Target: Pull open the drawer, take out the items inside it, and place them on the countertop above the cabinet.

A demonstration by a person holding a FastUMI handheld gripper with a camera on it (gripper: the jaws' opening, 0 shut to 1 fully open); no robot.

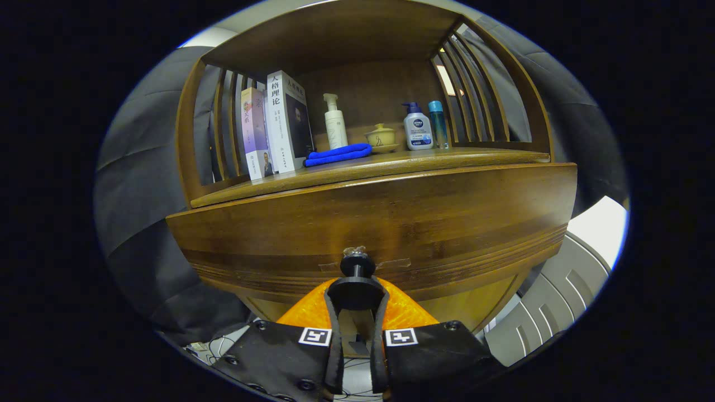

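The tongs (357,301) are seen clenched on the dark round knob (357,289) of the drawer (391,223), with a finger pressed against each side of the knob's disc. The knob is joined by a short stem to the wooden drawer front, which is spread wide just beyond the fingers; a strip of clear tape is seen on the wood by the stem. Whether the drawer has been drawn out cannot be told, and its inside is hidden. Above the drawer front lies the table (447,158) of the cabinet, framed by slatted sides and a top board. On it, two books (276,125) are stood upright at one side, a folded blue cloth (338,154) is laid beside them, and a white pump bottle (335,123), a small lidded cup (381,137), a second pump bottle (418,128) and a slim blue bottle (438,123) are lined up behind.
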